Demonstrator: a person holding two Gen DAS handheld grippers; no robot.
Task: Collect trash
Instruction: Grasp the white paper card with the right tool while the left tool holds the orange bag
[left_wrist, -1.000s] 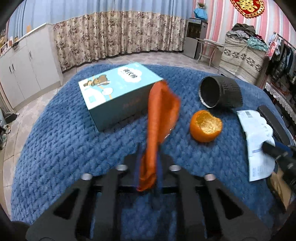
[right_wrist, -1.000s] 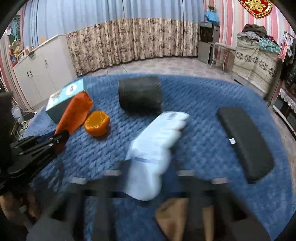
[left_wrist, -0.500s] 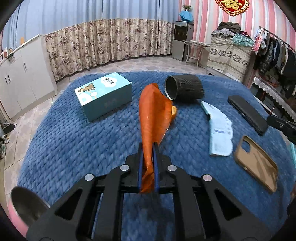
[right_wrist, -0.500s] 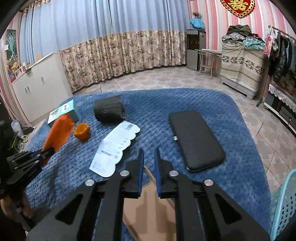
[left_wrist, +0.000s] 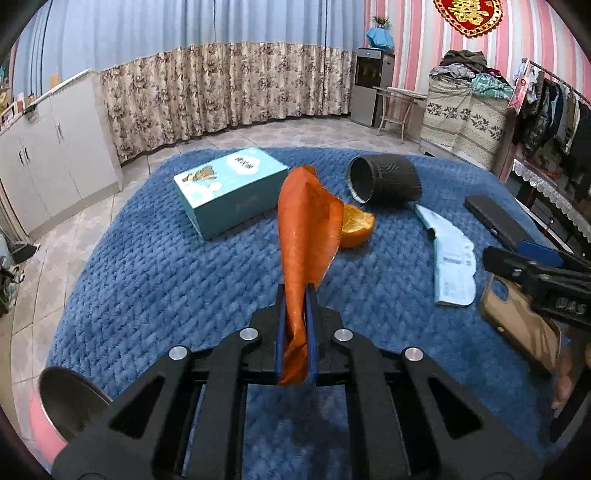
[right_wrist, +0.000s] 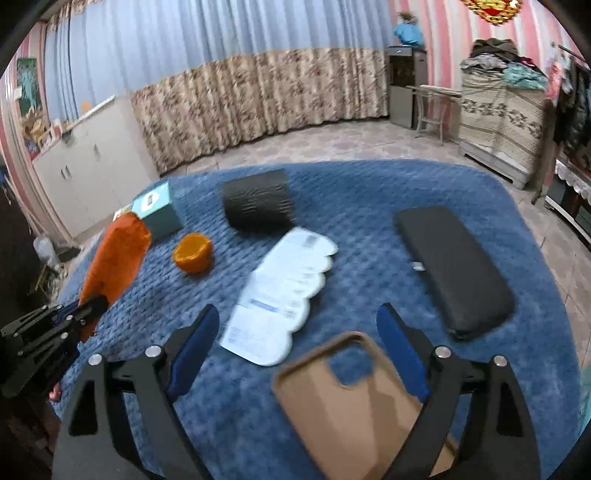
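Observation:
My left gripper (left_wrist: 294, 295) is shut on an orange wrapper (left_wrist: 306, 236) and holds it upright above the blue quilted cloth (left_wrist: 147, 280); the wrapper also shows in the right wrist view (right_wrist: 114, 258). Behind it lie a hollowed orange peel (left_wrist: 356, 225), a tipped black cup (left_wrist: 384, 179) and a white paper slip (left_wrist: 448, 258). My right gripper (right_wrist: 299, 332) is open and empty, above the near end of the slip (right_wrist: 284, 291) and a tan phone case (right_wrist: 354, 406).
A teal tissue box (left_wrist: 229, 188) lies at the back left. A black case (right_wrist: 454, 266) lies to the right. A metal bowl (left_wrist: 70, 398) sits at the lower left of the left wrist view. Tiled floor surrounds the cloth.
My right gripper has opened from shut and moved closer to the table, over the paper slip and phone case. My left gripper still holds the wrapper raised.

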